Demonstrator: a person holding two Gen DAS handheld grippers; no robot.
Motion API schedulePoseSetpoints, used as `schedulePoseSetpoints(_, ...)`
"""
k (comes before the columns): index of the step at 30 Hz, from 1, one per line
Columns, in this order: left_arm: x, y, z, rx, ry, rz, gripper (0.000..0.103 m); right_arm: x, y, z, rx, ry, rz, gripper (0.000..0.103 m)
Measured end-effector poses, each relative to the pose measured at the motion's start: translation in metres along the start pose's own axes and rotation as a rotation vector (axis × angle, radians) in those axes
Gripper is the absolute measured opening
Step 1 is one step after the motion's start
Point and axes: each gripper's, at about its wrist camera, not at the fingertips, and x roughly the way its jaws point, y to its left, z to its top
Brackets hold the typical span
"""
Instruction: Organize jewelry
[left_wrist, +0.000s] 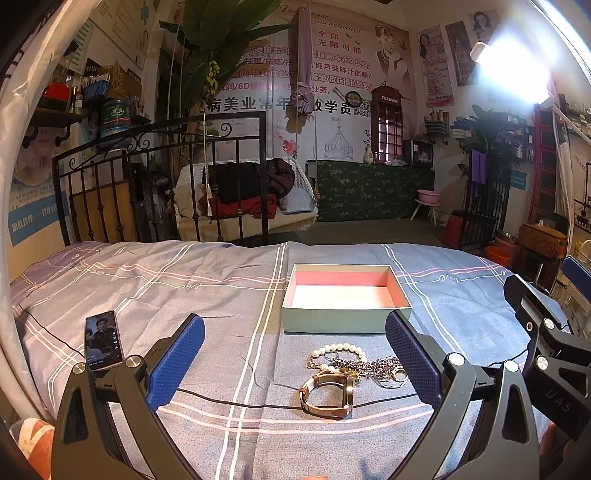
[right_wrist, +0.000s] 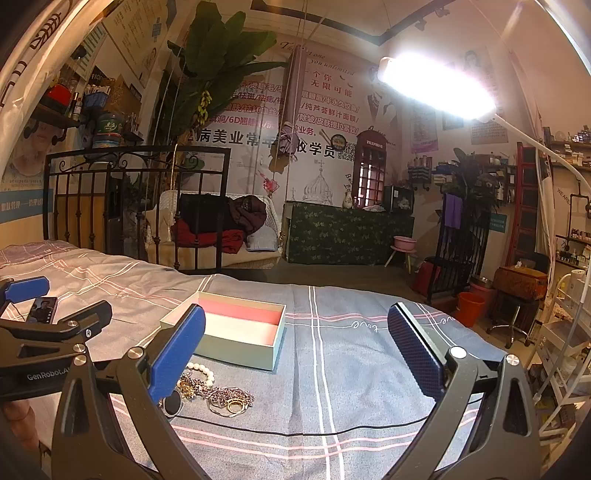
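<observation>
Left wrist view sits low over the bed (left_wrist: 147, 280), looking forward across it, with the open box (left_wrist: 345, 317) dead ahead and close. Right wrist view rides just alongside to the right, facing the same way. Both share the box (right_wrist: 236, 343), the jewelry pile (left_wrist: 354, 365) and the back wall.

Bed (left_wrist: 147, 280) is covered with a grey-blue checked sheet. An open box (left_wrist: 345, 319) with a pink lining is set on it. Just in front of the box a pile of jewelry is laid: pearl bracelet (left_wrist: 341, 349), tangled chains (left_wrist: 373, 365), watch (left_wrist: 328, 395). A black cable (left_wrist: 229, 403) is run across the sheet, in front of the pile. A phone (left_wrist: 102, 339), screen lit, is placed well left of the box.
</observation>
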Motion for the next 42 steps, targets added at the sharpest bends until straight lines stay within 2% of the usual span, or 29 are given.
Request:
schedulePoseSetpoints(22,-0.006,0.004,0.001,-0.005,0.0,0.005,0.097,0.005,0.004,0.001,-0.005,0.014,0.005,0.097)
schedulePoseSetpoints(42,0.006,0.006,-0.008,-0.004,0.012,0.007,0.097,0.007,0.004,0.001,-0.007,0.021,0.005,0.097)
